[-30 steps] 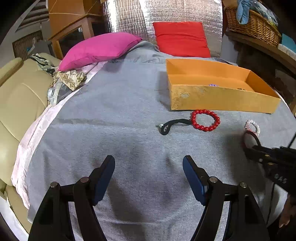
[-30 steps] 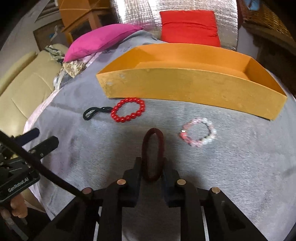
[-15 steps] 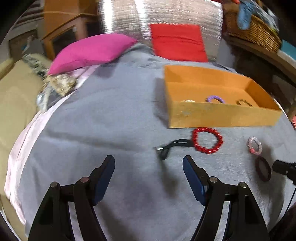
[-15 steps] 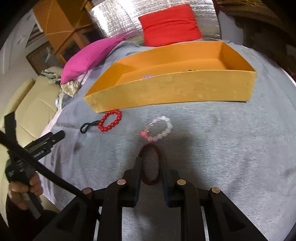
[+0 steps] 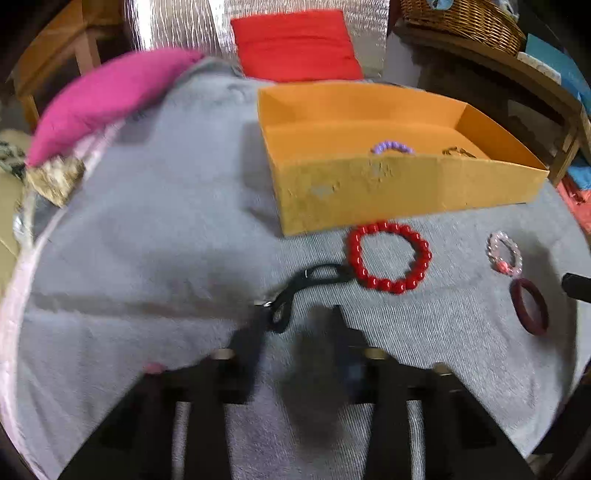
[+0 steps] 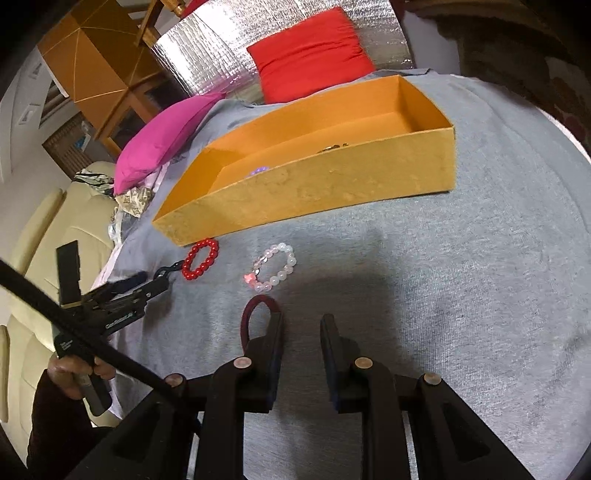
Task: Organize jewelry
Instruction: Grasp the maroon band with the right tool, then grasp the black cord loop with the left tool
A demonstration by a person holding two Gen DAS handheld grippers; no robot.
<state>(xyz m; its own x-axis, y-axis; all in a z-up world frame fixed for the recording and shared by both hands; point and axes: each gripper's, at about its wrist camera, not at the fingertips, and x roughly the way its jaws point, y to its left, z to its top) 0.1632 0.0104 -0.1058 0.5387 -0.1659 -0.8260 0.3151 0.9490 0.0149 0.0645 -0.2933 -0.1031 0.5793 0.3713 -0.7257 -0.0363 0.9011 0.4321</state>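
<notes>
An orange box point(image 5: 406, 184) stands on the grey cloth; a purple bracelet point(image 5: 391, 147) lies inside. In front lie a red bead bracelet point(image 5: 388, 258), a black cord piece point(image 5: 306, 284), a pale pink bead bracelet point(image 5: 504, 253) and a dark red hair tie point(image 5: 530, 306). My left gripper point(image 5: 295, 328) is blurred, its jaws narrowed around the black cord's near end. My right gripper point(image 6: 301, 325) is open; the hair tie point(image 6: 255, 314) lies on the cloth against its left finger. The box point(image 6: 314, 184), red bracelet point(image 6: 201, 258) and pink bracelet point(image 6: 275, 267) lie ahead.
A magenta pillow point(image 5: 107, 96) and a red cushion point(image 5: 295, 44) lie at the far end of the grey cloth point(image 5: 147, 240). A wicker basket point(image 5: 461, 18) sits on a shelf at the right. A cream sofa point(image 6: 37, 229) borders the left.
My right gripper has opened and let go of the dark red hair tie, which now lies on the cloth. My left gripper has moved forward to the black cord and its jaws have narrowed.
</notes>
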